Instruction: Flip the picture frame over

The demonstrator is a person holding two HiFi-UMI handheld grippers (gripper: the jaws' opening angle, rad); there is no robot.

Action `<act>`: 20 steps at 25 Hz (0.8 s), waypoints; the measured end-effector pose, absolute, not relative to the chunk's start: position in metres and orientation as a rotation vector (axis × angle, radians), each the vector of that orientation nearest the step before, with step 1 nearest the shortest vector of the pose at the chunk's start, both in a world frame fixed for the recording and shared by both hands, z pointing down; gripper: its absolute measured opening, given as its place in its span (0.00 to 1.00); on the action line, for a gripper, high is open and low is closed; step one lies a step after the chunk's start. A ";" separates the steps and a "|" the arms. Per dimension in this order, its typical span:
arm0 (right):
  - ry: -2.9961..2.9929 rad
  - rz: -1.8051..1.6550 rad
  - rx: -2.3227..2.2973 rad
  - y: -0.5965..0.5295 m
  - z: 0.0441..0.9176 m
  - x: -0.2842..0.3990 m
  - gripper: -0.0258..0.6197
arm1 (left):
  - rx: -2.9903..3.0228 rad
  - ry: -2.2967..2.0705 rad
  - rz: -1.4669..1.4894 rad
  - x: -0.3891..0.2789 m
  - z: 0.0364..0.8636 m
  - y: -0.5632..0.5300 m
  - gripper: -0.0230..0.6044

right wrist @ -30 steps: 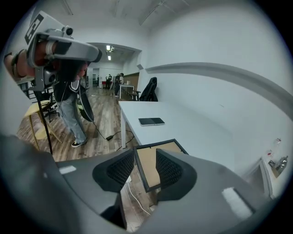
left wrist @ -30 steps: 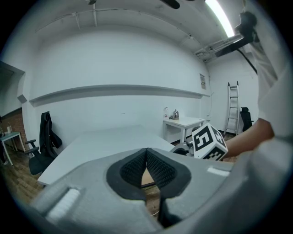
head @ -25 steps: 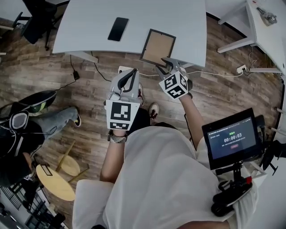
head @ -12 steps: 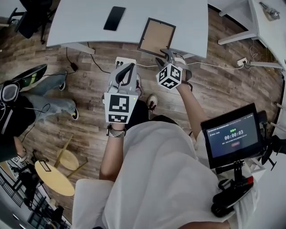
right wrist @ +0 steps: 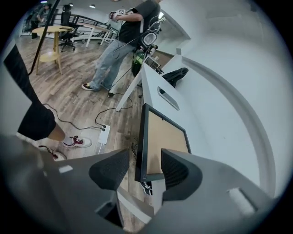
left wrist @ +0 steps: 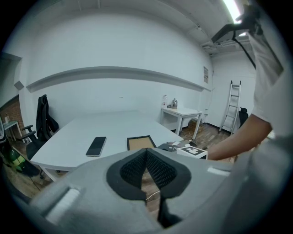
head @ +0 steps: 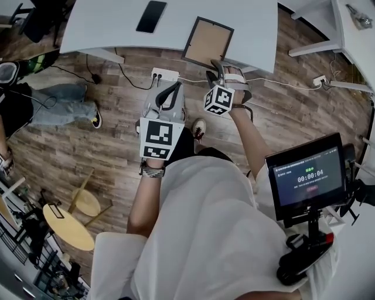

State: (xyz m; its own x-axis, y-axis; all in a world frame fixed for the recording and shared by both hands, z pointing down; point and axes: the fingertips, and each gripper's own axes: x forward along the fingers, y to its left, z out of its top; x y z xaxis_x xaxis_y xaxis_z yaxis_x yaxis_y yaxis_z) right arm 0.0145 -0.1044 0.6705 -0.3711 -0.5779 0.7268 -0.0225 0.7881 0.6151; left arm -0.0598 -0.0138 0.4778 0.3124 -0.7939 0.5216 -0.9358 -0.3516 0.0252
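Note:
The picture frame [head: 206,42] lies back up, brown board in a black rim, on the white table [head: 105,23] near its front edge. My right gripper [head: 215,67] reaches its near corner. In the right gripper view the jaws have just been opening and stand open [right wrist: 139,169], with the frame's [right wrist: 167,137] corner and edge between the pads, untouched. My left gripper [head: 168,92] hangs over the wooden floor short of the table, shut on nothing [left wrist: 146,157]. From there the frame [left wrist: 141,142] shows ahead.
A black phone [head: 152,16] lies on the table left of the frame. A power strip [head: 164,74] and cables lie on the floor below the table edge. A person in jeans [head: 58,99] stands at the left. A second white desk [head: 351,35] is at the right.
My right gripper has rolled, widened its jaws and come down onto the frame's near corner. The left gripper has sunk a little. The person at the left has shifted.

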 end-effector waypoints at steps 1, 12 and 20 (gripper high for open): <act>-1.853 -0.656 0.449 -0.104 0.673 0.016 0.38 | 2.260 -1.551 0.617 -0.059 0.478 -0.013 0.05; -1.807 -0.674 0.483 -0.112 0.674 0.022 0.31 | 2.253 -1.535 0.609 -0.055 0.479 -0.009 0.05; -1.809 -0.670 0.481 -0.114 0.666 0.026 0.27 | 2.269 -1.521 0.613 -0.055 0.479 -0.015 0.05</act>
